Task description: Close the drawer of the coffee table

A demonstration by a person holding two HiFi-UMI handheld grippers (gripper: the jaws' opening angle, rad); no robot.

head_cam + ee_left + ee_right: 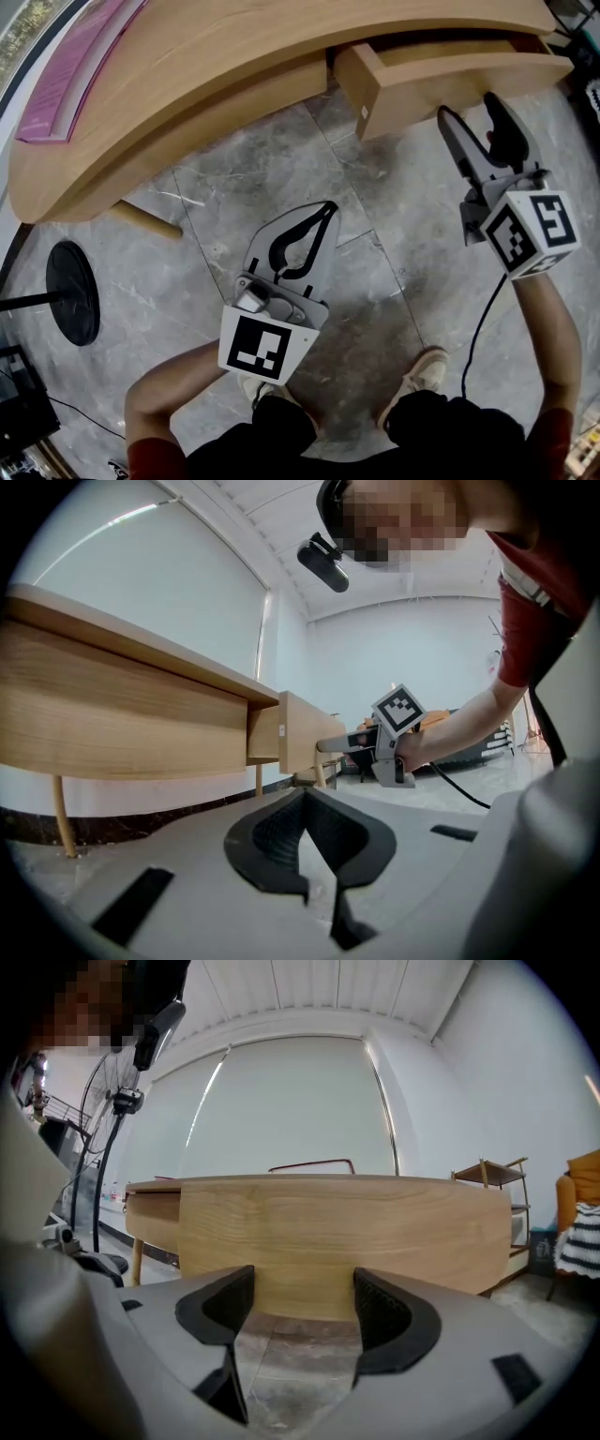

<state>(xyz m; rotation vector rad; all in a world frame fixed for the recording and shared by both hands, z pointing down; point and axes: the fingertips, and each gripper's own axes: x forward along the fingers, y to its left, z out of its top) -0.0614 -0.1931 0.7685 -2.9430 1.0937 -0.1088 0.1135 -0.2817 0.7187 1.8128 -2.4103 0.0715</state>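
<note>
The light wooden coffee table [187,75] curves across the top of the head view. Its drawer [450,80] stands pulled out at the upper right. My right gripper [471,108] is open, with nothing between its fingers and its tips just short of the drawer front. In the right gripper view the drawer front [347,1241] fills the space straight ahead of the open gripper [302,1302]. My left gripper [328,208] hangs over the floor below the table, shut on nothing. The left gripper view shows its tips meeting [302,797] and the drawer [300,733] jutting out with the right gripper [328,745] at it.
A black round stand base [73,292] sits on the grey tiled floor at the left. A slanted table leg [145,220] stands near it. A pink mat [75,66] lies on the tabletop. The person's shoes [422,375] are below. A shelf [492,1180] stands at the right.
</note>
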